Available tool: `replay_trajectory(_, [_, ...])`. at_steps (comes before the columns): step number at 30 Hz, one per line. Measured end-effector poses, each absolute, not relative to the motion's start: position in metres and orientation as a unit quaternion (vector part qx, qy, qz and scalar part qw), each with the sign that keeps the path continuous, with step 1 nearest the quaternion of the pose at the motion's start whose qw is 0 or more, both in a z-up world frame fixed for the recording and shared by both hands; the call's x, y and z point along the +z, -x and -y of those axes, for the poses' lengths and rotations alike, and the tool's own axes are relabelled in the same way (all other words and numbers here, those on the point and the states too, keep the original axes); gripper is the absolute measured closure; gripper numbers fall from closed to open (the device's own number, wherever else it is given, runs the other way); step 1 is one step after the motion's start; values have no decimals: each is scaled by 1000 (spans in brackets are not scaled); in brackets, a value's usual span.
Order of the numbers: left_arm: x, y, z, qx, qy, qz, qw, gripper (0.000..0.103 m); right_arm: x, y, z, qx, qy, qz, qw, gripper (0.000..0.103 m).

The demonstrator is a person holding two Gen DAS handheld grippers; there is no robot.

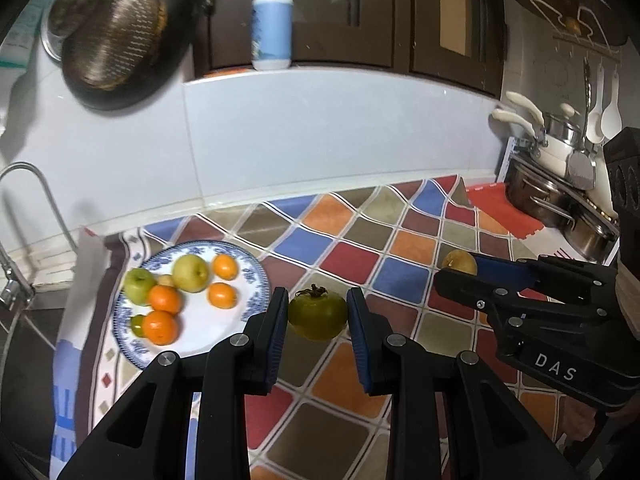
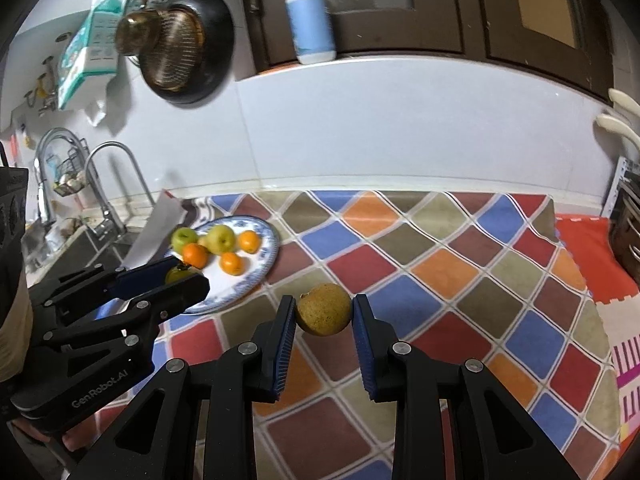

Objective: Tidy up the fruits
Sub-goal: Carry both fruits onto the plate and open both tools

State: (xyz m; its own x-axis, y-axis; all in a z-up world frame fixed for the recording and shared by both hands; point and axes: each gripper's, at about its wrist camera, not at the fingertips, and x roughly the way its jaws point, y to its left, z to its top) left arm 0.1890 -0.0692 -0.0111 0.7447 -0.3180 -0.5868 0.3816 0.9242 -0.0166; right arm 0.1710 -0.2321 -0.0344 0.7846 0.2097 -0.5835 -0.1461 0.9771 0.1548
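Biggest risk, as a guess: collision between left gripper (image 1: pixel 318 316) and right gripper (image 2: pixel 324 312) over the blue-rimmed plate (image 1: pixel 256 276), ahead and left of both, already crowded with oranges and apples. Next: round fruit slipping from flat pads, rolling across the checkered cloth (image 2: pixel 440 260). Smaller: bruising from a hard squeeze. Left pinching a green persimmon (image 1: pixel 317 317), glossy, dark calyx on top. Right pinching a brown-yellow pear (image 2: pixel 324 309), speckled, rough-skinned.
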Motion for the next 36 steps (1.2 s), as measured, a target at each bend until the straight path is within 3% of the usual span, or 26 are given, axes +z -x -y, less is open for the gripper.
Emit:
replay_trajectory(19, [9, -175, -7, -166, -44, -273, 946, 73, -13, -166, 158, 128, -37, -287, 949, 73])
replay_trajectory(36, [-3, -195, -64, -157, -52, -285, 944, 73, -19, -190, 99, 139, -38, -301, 943, 73])
